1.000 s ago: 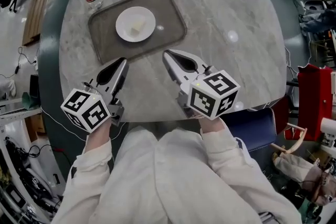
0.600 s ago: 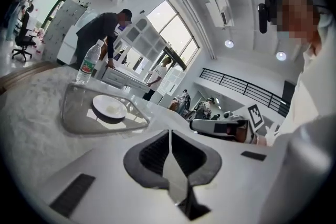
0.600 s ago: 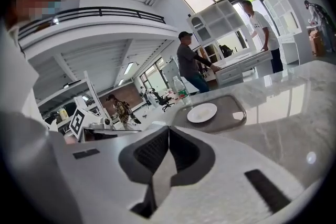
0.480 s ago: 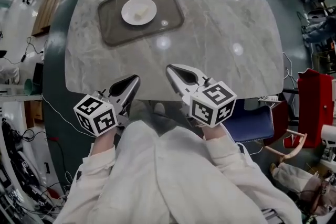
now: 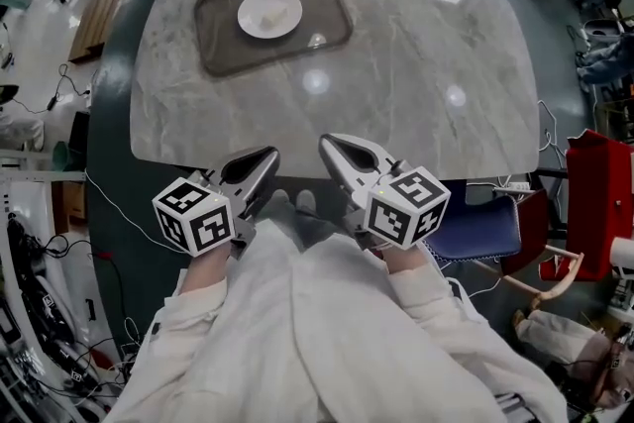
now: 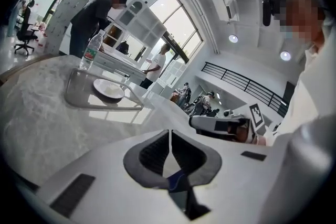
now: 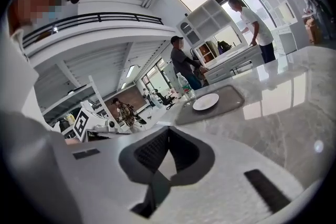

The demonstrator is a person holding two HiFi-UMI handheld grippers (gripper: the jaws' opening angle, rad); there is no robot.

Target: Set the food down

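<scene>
Left gripper [image 5: 265,157] and right gripper [image 5: 328,143] hover empty, jaws together, at the table's [image 5: 426,74] near edge. The food [image 5: 267,16], perhaps a pale lump, sits on a plate [image 5: 289,3] in the far-left tray [image 5: 224,51], apparently already delivered.
</scene>
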